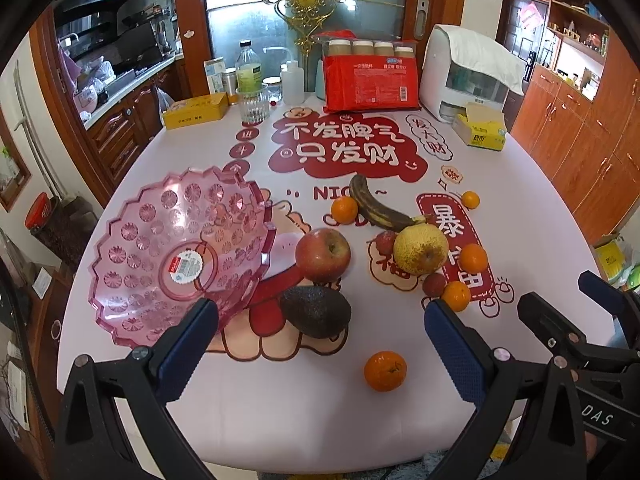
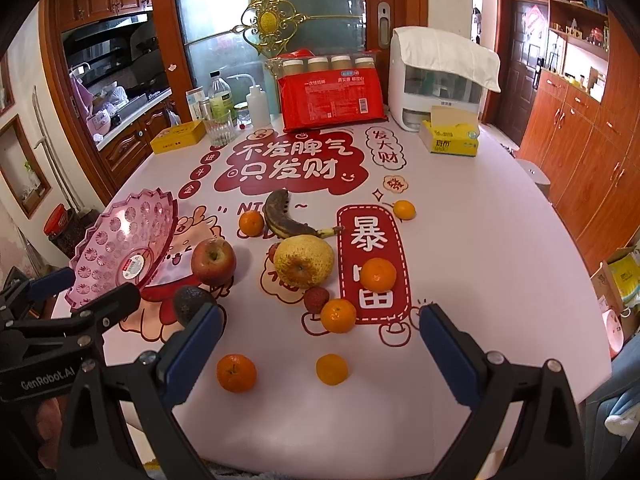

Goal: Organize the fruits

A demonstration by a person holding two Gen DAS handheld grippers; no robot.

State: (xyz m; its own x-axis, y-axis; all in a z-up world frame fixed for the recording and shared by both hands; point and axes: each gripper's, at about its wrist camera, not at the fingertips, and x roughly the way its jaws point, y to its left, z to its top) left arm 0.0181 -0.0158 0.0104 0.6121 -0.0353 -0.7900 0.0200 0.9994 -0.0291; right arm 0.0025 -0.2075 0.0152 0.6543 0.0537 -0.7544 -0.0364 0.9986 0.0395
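A pink plastic bowl [image 1: 180, 256] [image 2: 120, 252] stands tilted at the table's left. To its right lie a red apple [image 1: 323, 254] [image 2: 213, 262], a dark avocado [image 1: 316, 310] [image 2: 192, 304], a yellow pear [image 1: 420, 248] [image 2: 304, 260], a blackened banana [image 1: 376, 208] [image 2: 284, 218], lychees [image 1: 434, 284] [image 2: 316, 299] and several tangerines [image 1: 385, 371] [image 2: 236, 373]. My left gripper [image 1: 320, 307] [image 2: 94, 284] is open, with the avocado just beyond its fingertips. My right gripper [image 2: 320, 312] [image 1: 560, 292] is open over the near edge and holds nothing.
At the table's back stand a red package of cups [image 1: 370, 80], a white appliance [image 1: 468, 76], a tissue box [image 1: 480, 130], a yellow tin [image 1: 196, 111], a glass [image 1: 253, 104] and bottles [image 1: 249, 68]. Wooden cabinets [image 1: 580, 140] line the right side.
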